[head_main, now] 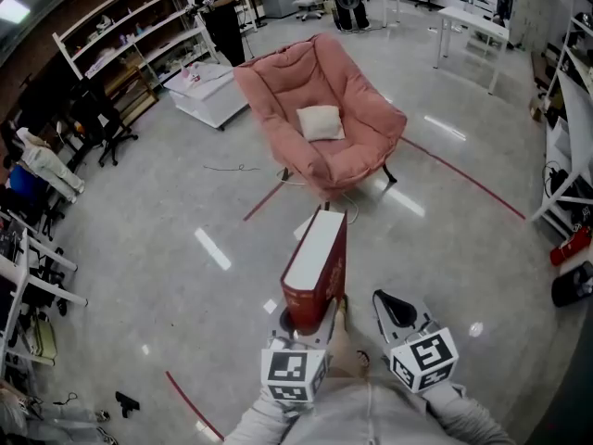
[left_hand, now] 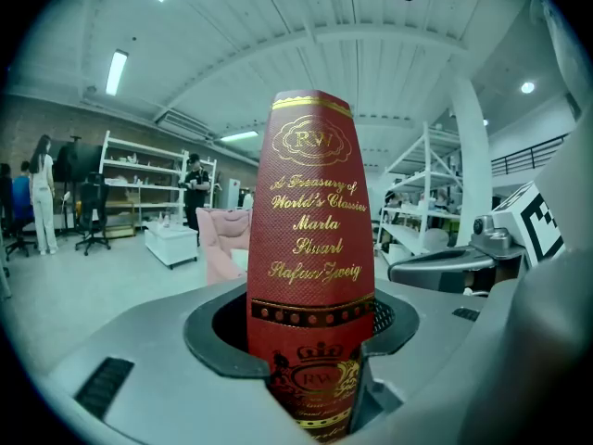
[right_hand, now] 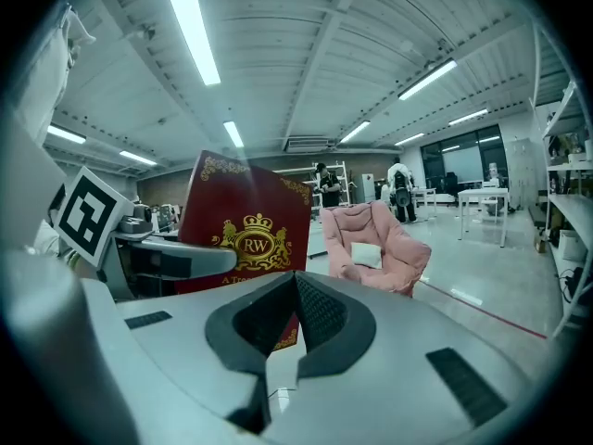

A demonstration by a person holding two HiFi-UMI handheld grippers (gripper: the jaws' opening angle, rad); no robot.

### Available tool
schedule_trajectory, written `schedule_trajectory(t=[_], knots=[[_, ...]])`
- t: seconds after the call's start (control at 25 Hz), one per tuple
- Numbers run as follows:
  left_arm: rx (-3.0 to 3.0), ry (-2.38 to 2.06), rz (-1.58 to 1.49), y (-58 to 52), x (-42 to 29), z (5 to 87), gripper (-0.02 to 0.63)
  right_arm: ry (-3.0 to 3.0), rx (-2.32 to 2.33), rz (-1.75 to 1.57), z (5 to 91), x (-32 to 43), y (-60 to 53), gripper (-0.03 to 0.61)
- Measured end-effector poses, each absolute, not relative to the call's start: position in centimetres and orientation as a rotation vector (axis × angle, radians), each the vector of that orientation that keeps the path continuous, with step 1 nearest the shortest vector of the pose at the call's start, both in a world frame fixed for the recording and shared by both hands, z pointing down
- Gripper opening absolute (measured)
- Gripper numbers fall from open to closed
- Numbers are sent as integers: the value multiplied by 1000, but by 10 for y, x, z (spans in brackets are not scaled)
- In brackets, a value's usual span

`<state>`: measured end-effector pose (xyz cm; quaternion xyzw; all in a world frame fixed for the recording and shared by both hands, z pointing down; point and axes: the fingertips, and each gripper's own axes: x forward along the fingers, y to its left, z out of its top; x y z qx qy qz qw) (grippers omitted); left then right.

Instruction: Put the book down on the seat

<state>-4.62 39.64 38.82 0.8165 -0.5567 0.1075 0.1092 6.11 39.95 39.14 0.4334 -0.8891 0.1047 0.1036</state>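
Observation:
A thick red book [head_main: 317, 258] with gold print stands upright in my left gripper [head_main: 310, 321], which is shut on its lower spine. In the left gripper view the spine [left_hand: 310, 211] fills the gap between the jaws of the left gripper [left_hand: 310, 346]. My right gripper [head_main: 394, 309] hangs just right of the book, shut and empty; its jaws [right_hand: 295, 286] meet at the tips, with the book's cover [right_hand: 246, 230] to their left. The pink padded chair [head_main: 320, 109] stands some way ahead on the floor, a cream cushion [head_main: 321, 121] on its seat. The chair [right_hand: 375, 248] also shows ahead in the right gripper view.
A low white table [head_main: 208, 91] stands left of the chair, with a person [head_main: 220, 12] at the shelves [head_main: 120, 35] behind it. A red floor line [head_main: 463, 176] runs right of the chair. White tables [head_main: 473, 26] stand at the back, a rack [head_main: 565, 156] at the right.

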Motion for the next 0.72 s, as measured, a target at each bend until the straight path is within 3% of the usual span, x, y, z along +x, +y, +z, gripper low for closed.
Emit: schedule_trajectory(t=[0.72], knots=[[2401, -1585, 321, 341, -36, 395, 245, -2578, 1278, 382, 409, 60, 352, 5]])
